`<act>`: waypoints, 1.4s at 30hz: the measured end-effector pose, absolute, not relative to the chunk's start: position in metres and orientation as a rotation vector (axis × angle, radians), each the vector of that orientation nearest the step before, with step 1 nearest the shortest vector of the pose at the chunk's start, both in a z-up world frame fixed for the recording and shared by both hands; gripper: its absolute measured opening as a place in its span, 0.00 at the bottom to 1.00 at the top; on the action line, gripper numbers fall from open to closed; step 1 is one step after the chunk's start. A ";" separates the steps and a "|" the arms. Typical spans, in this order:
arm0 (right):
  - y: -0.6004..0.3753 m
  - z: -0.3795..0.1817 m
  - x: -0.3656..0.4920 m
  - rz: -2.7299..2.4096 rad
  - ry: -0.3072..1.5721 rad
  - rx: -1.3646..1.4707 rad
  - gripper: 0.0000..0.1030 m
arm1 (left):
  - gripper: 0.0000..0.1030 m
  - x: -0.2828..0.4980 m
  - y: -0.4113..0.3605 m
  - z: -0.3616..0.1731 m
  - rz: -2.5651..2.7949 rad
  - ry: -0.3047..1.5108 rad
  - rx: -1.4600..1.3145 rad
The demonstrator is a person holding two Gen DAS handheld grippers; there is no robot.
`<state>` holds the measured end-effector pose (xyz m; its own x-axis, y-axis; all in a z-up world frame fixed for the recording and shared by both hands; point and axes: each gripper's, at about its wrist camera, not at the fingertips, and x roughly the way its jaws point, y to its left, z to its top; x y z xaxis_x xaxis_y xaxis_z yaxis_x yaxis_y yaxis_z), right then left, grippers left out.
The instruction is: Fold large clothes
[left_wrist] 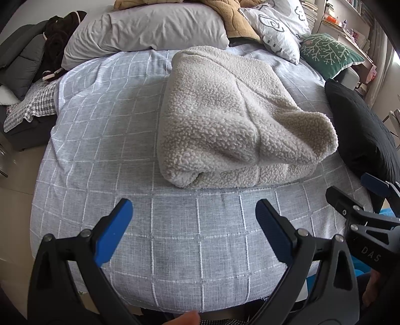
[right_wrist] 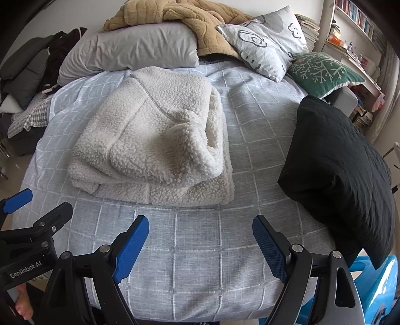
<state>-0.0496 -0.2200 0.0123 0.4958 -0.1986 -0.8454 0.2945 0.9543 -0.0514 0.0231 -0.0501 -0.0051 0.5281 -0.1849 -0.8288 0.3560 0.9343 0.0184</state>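
Observation:
A cream fleece garment [left_wrist: 232, 122] lies folded into a thick rectangle on the grey checked bed cover [left_wrist: 105, 155]; it also shows in the right wrist view [right_wrist: 155, 150], left of centre. My left gripper [left_wrist: 193, 207] is open and empty, hovering over the cover just short of the garment's near edge. My right gripper [right_wrist: 200, 225] is open and empty, also short of the garment's near edge. The right gripper shows at the right edge of the left wrist view [left_wrist: 357, 192], and the left gripper at the left edge of the right wrist view [right_wrist: 37, 202].
A black folded garment [right_wrist: 342, 162] lies at the bed's right edge. Pillows [right_wrist: 130, 50], a tan blanket [right_wrist: 185, 17] and a green cushion [right_wrist: 325, 70] crowd the head of the bed. Dark clothes [left_wrist: 55, 42] are piled at left. A blue plastic item [right_wrist: 375, 280] sits at bottom right.

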 end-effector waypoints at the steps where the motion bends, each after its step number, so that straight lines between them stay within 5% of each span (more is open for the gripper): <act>1: -0.220 0.012 -0.049 -0.299 1.010 0.104 0.84 | 0.96 0.023 -0.051 -0.005 -0.326 0.963 0.195; 42: -0.220 0.011 -0.049 -0.293 1.014 0.107 0.84 | 0.95 0.020 -0.056 -0.010 -0.333 0.988 0.193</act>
<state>-0.0493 -0.2196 0.0114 0.4937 -0.1917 -0.8483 0.2903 0.9558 -0.0470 0.0201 -0.0556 -0.0096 0.5059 -0.1871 -0.8421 0.3608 0.9326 0.0095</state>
